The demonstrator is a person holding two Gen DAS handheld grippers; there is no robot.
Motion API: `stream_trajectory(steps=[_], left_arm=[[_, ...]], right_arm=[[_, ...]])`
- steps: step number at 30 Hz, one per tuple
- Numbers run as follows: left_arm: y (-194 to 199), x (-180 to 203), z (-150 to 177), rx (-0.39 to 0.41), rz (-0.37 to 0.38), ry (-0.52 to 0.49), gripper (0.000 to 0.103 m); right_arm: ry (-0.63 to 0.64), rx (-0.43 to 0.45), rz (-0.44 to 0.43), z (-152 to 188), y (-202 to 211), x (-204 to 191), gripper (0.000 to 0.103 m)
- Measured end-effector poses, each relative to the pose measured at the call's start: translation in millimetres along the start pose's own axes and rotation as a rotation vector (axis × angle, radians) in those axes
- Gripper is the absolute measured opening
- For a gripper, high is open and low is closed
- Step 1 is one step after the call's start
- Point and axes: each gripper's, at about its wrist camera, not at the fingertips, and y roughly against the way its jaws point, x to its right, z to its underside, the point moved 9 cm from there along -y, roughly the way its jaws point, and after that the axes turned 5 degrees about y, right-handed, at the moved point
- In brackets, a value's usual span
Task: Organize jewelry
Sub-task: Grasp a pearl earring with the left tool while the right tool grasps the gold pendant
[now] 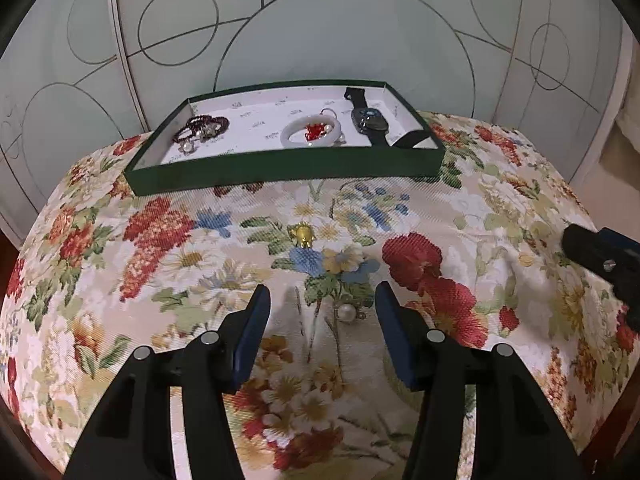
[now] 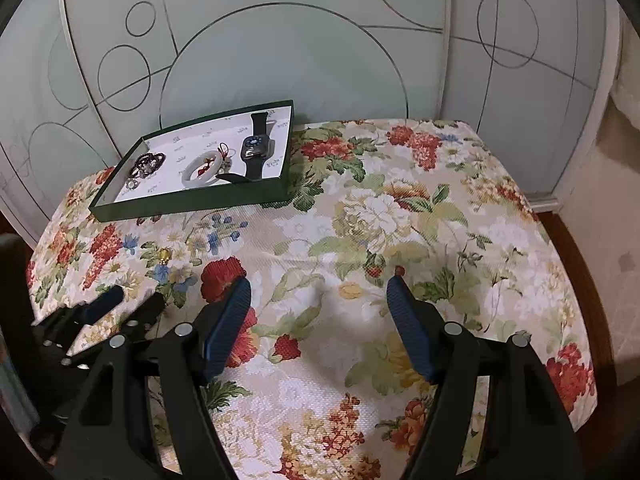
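Left wrist: left gripper (image 1: pixel 322 300) open, pearl (image 1: pixel 346 313) between pads, untouched. Right gripper (image 2: pixel 320 292) open, empty. Pickup step; next close, carry to tray (image 1: pixel 280 162) at 12 o'clock.

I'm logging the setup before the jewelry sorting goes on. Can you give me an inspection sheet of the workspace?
Surface: floral cloth covers the table.
Job's things: green tray at the back holds dark bead bracelets, a white bangle and a black watch. Loose on the cloth: gold charm and pearl piece.
Clutter: nothing seen.
Grippers: left gripper open, pearl piece between its fingertips, untouched; right gripper open, empty.
Cables: nothing seen.
Surroundings: pale cabinet doors with circle lines behind.
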Motion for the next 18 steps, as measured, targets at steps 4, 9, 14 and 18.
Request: stream_trajectory(steps=[4, 9, 14, 18], left_arm=[[-13, 0, 10, -0.038, 0.0, 0.007, 0.039], [-11, -1, 11, -0.001, -0.017, -0.018, 0.021], [-11, -10, 9, -0.003, 0.002, 0.003, 0.01], [-10, -20, 9, -0.001, -0.008, 0.006, 0.01]], right_arm=[[-0.006, 0.009, -0.017, -2, 2, -1, 0.071], [-0.006, 0.013, -0.043, -3, 3, -7, 0.071], [-0.002, 0.007, -0.054, 0, 0, -9, 0.071], [0.005, 0.003, -0.059, 2, -2, -13, 0.071]])
